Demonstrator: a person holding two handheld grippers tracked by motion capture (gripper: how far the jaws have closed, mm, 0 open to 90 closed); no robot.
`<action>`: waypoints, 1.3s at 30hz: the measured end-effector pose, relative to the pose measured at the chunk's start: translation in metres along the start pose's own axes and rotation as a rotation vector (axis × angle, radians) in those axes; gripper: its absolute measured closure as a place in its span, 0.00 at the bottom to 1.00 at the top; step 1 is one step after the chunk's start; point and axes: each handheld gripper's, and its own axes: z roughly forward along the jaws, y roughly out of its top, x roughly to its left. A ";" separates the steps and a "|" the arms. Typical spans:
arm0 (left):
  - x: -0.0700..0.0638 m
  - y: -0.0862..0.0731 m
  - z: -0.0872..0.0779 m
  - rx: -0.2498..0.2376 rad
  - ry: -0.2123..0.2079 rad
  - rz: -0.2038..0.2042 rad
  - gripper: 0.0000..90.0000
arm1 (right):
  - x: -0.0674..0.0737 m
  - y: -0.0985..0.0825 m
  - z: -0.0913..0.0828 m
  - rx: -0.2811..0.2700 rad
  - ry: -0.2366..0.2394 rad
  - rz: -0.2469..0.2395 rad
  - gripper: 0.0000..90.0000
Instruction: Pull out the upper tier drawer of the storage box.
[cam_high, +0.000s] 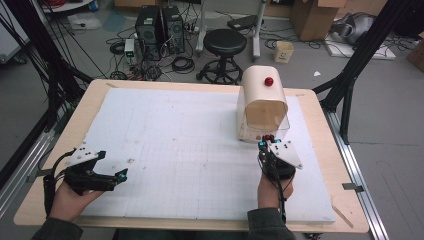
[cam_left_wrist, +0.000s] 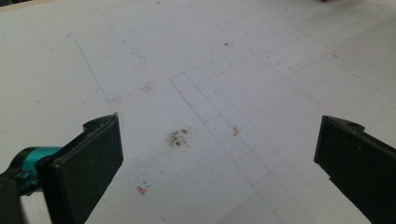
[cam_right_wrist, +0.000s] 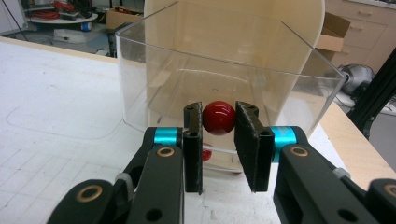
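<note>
White foam board covers my table (cam_high: 165, 135). Right gripper (cam_right_wrist: 219, 122) pinches the red knob (cam_right_wrist: 218, 117) on the clear box (cam_right_wrist: 140, 70), centre frame; left gripper (cam_left_wrist: 219, 149) sits spread, idle. Next I'd pull gently.

Right gripper (cam_right_wrist: 218, 122) points away from the person, jaws clamped on a red knob (cam_right_wrist: 218, 117); left gripper (cam_left_wrist: 219, 154) gapes wide, well left of it

High view overlooks the table (cam_high: 60, 145); gripper views sit close above it.
</note>
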 end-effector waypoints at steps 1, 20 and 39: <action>0.000 0.000 0.000 -0.001 0.000 -0.002 0.02 | 0.000 0.000 0.000 0.000 0.000 0.000 0.81; 0.000 0.000 -0.001 0.001 0.002 0.006 0.02 | -0.002 -0.004 -0.003 -0.006 0.030 0.017 0.78; 0.000 0.002 0.000 0.000 0.001 0.002 0.02 | -0.007 -0.008 -0.008 -0.008 0.057 0.033 0.69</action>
